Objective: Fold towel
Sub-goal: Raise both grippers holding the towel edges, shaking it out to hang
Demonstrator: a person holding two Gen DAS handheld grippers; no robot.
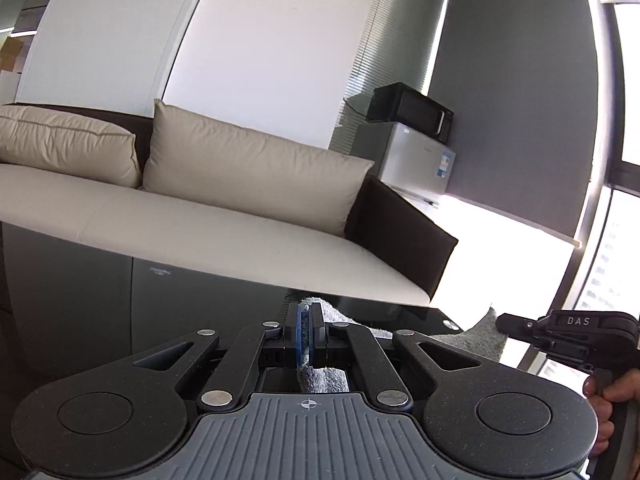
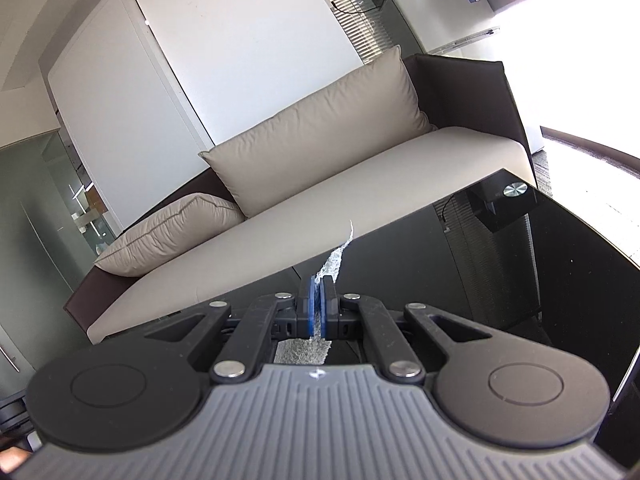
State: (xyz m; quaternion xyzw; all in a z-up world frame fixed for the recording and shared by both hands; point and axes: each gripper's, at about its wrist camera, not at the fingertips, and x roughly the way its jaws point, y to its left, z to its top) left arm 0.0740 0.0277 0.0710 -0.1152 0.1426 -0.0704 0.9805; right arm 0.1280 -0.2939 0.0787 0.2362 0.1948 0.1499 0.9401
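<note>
Behind the table (image 2: 560, 280), a long sofa (image 1: 208, 232) with smooth beige seat, dark brown frame and two plump beige cushions (image 1: 248, 168), creased at the seams. Beyond the sofa's far arm, one boxy silver mini fridge (image 1: 416, 160) carrying one black microwave (image 1: 408, 110). Nearest of all, the glossy black glass table, reflecting the room, with one round metal disc (image 2: 515, 189) at its corner beside the sofa. Above the table, one fluffy grey-white towel (image 1: 486, 342), pile nubbly, stretched between two black tools. Left gripper (image 1: 307, 334) clenched tight on one towel edge, cloth pinched between blue-padded fingers (image 1: 300, 332) and bunched behind them. Right gripper (image 2: 317, 314) likewise clamped on a towel corner, a thin ragged tip of cloth poking up past the fingers (image 2: 309, 312) toward the sofa. In the left wrist view, right gripper's black body lettered "DAS", blocking part of the towel, bare hand (image 1: 600, 420) wrapped round its handle.
</note>
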